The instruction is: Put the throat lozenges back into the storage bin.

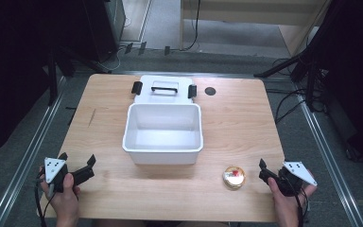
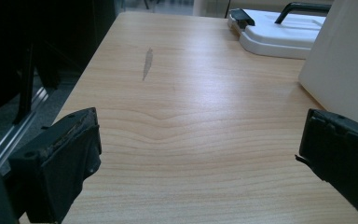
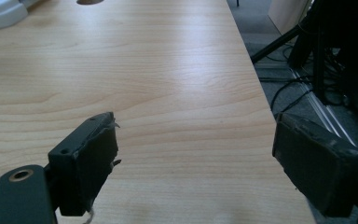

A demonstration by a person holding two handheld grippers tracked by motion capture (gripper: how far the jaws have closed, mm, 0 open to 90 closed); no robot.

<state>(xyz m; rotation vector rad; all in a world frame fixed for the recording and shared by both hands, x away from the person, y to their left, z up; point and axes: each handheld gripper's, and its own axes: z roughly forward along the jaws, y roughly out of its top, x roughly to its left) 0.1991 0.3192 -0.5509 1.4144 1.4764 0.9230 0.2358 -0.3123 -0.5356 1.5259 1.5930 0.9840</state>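
Wooden table (image 1: 246, 123): right gripper (image 1: 270, 173) open beside, seemingly, round tin (image 1: 234, 177).

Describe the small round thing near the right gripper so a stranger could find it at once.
Start at the white open bin in the middle of the wooden table. Go toward the near right corner, short of the right gripper: the small round golden object lies there alone. It is the only coloured item, shiny gold with a red spot on top, unlike the plain white bin and lid.

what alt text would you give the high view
An open white bin sits mid-table with its lid behind it. A small round gold item lies near the open right gripper; the left gripper is open too.
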